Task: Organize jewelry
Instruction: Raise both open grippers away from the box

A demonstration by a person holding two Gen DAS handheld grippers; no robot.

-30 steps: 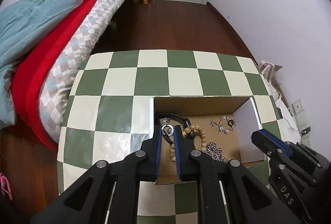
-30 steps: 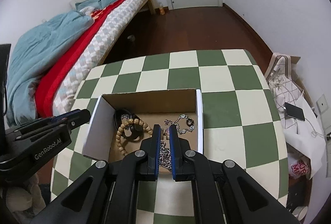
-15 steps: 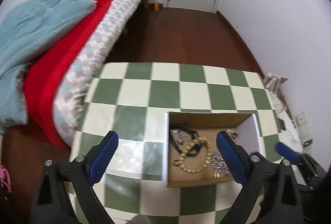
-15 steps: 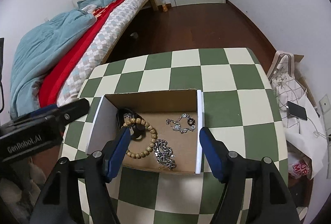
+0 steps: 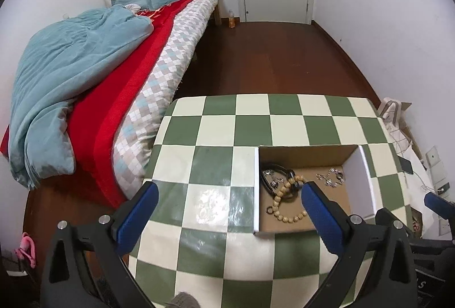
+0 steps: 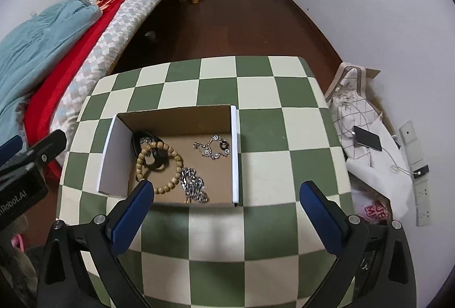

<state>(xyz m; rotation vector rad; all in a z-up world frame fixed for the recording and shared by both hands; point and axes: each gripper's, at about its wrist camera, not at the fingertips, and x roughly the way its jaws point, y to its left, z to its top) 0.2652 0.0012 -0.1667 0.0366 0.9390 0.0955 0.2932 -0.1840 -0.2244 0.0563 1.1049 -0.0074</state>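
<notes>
Both spread wide and holding nothing: left gripper [image 5: 227, 211] and right gripper [image 6: 227, 205], hovering near the box [image 6: 234, 154] containing a bead bracelet [image 6: 159, 168] and chains [image 6: 194, 184].

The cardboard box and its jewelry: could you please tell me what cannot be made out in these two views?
- Left wrist view: the left gripper finger covers the cardboard box near right corner, hiding the silver chain.
- Both views: the black item under the wooden bead bracelet is unidentifiable, overlapped by beads.
- Right wrist view: the small linked bracelet is too small for detail.
</notes>
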